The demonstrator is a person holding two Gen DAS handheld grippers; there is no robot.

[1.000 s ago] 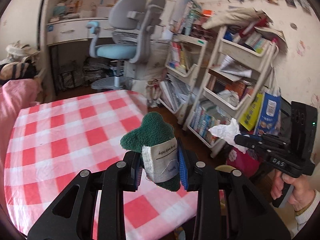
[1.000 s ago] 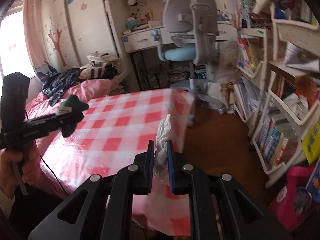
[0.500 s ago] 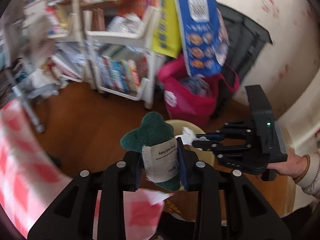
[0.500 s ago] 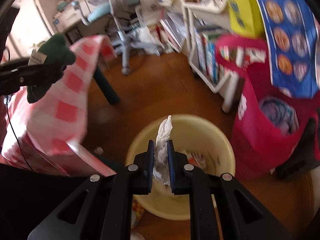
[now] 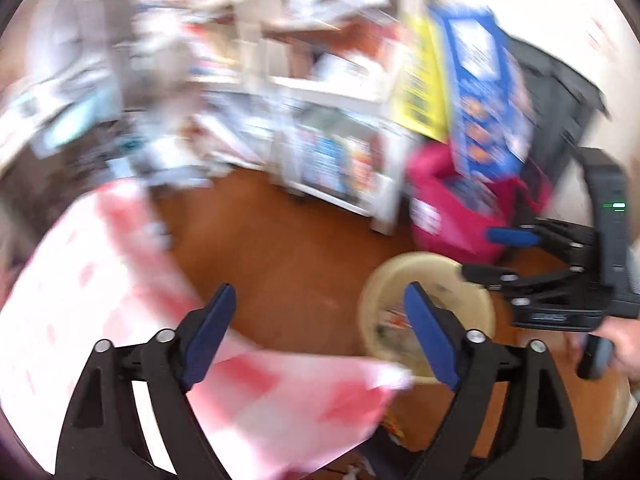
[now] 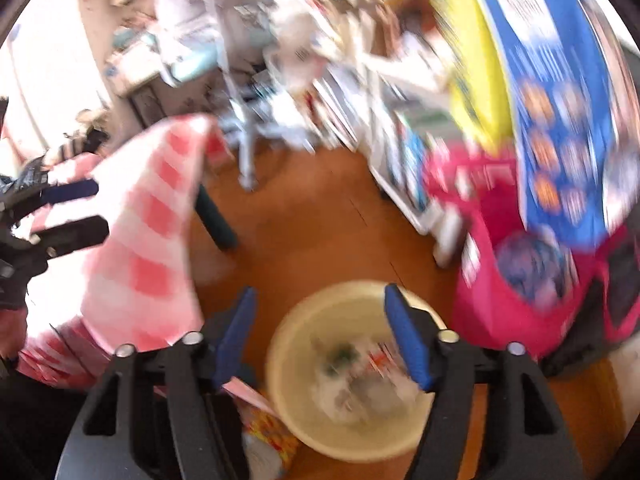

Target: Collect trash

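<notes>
Both grippers open over the trash bin, nothing between their jaws.

Both views are smeared by motion, so the bin's contents are hard to make out: pale crumpled scraps, a dark green patch and red-and-white bits. The right gripper (image 6: 318, 334) has just been opening; its jaws stand apart and empty, directly above the cream bin (image 6: 296, 408). The left gripper (image 5: 318, 338) has also just opened, wide and empty; the bin (image 5: 370, 296) shows past its right finger, partly hidden by it. A red-checked tablecloth (image 5: 80, 292) covers the lower left, its corner cutting off the bin's near rim. Beyond lie a brown wood floor (image 5: 288, 256), a pink bag (image 6: 492, 300), and blurred white shelves (image 5: 332, 92) of books.
</notes>
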